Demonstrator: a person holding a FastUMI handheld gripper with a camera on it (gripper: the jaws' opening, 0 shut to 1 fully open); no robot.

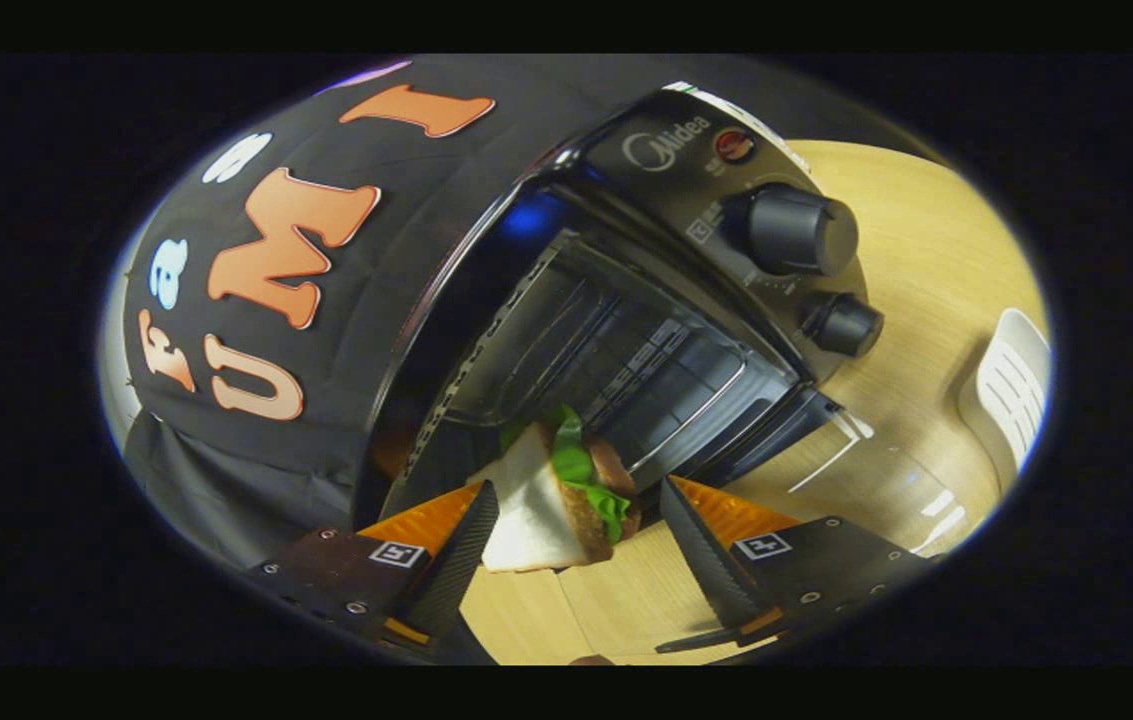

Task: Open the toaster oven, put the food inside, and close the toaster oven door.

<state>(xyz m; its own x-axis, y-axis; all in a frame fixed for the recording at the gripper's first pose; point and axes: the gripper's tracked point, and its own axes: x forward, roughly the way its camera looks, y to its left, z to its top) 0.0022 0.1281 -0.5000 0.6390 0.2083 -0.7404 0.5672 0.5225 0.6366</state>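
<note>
The pale wooden table (926, 260) carries the open toaster oven (666, 290) and a white rack (1011, 385).

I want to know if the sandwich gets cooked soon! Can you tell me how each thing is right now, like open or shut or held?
Toaster oven: open, cavity empty.
Oven door: swung down.
Wire rack: inside the oven, bare.
Sandwich: held up between the fingers, just before the oven's mouth.
Gripper: appears shut on the sandwich.
White rack: lying on the table beyond the oven.
</note>
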